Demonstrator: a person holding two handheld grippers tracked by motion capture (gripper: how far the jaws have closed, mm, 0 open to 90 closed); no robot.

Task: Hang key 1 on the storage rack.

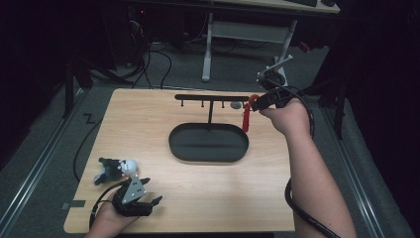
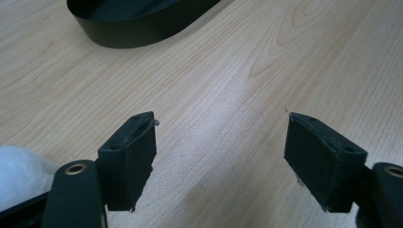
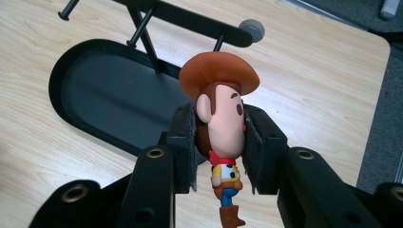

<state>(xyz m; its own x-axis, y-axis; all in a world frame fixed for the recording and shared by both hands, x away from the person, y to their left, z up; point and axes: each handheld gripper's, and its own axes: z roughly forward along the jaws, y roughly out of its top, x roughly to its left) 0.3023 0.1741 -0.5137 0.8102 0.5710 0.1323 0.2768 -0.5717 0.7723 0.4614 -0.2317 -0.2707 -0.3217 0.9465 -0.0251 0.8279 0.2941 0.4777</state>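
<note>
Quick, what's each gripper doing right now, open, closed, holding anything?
Left gripper: open, holding nothing, low over the table.
Right gripper: closed on the cowboy figure, clamped by its head.

The right tool's [image 3: 218, 147] jaws are covering the cheeks of the cowboy figure [image 3: 221, 137], and the bottom edge is cutting off its boots. In the left gripper view, the top edge is cropping the black oval tray [image 2: 138, 28], and a blurred white shape [image 2: 19, 173] is sitting unidentifiable at the left edge.
</note>
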